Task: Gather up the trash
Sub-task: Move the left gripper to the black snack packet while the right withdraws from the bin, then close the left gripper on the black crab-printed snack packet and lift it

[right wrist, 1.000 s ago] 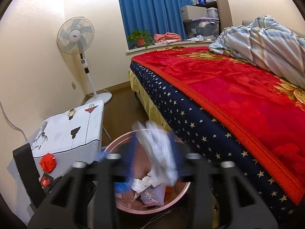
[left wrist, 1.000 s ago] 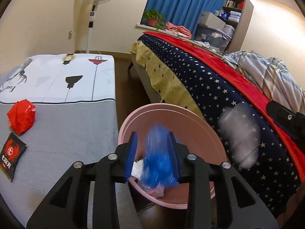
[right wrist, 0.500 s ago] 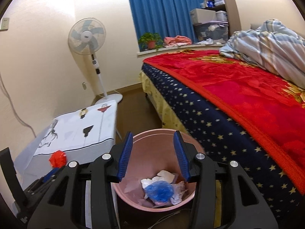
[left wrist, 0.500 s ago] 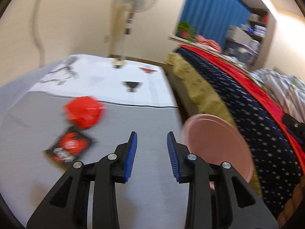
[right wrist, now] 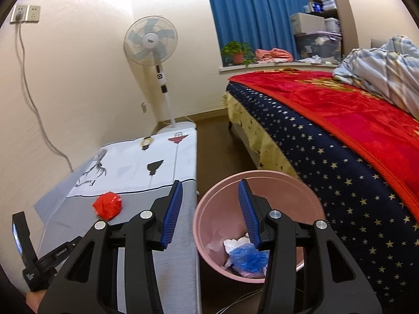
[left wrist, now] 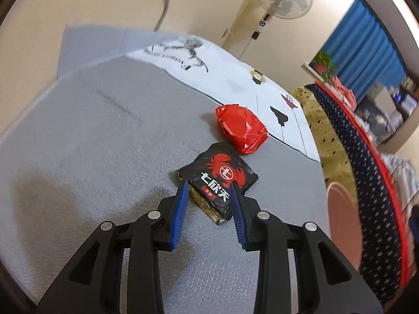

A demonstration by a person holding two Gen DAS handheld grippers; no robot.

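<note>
The left gripper [left wrist: 208,183] stands with its jaws apart over a black snack packet [left wrist: 218,179] printed with a red crab, one blue pad to each side of the packet's near half; whether the tips touch it is hard to tell from this angle, and nothing is clamped. The packet lies flat on the grey table cover [left wrist: 104,141], just beside a crumpled red wrapper [left wrist: 241,128]. The right gripper [right wrist: 209,185] hangs empty with its jaws apart above the gap between the table edge and the pink bin [right wrist: 262,175]. Inside the bin lie white paper scraps and a blue plastic wad [right wrist: 248,257]. The bin stands beside the starry bedspread [right wrist: 340,183].
</note>
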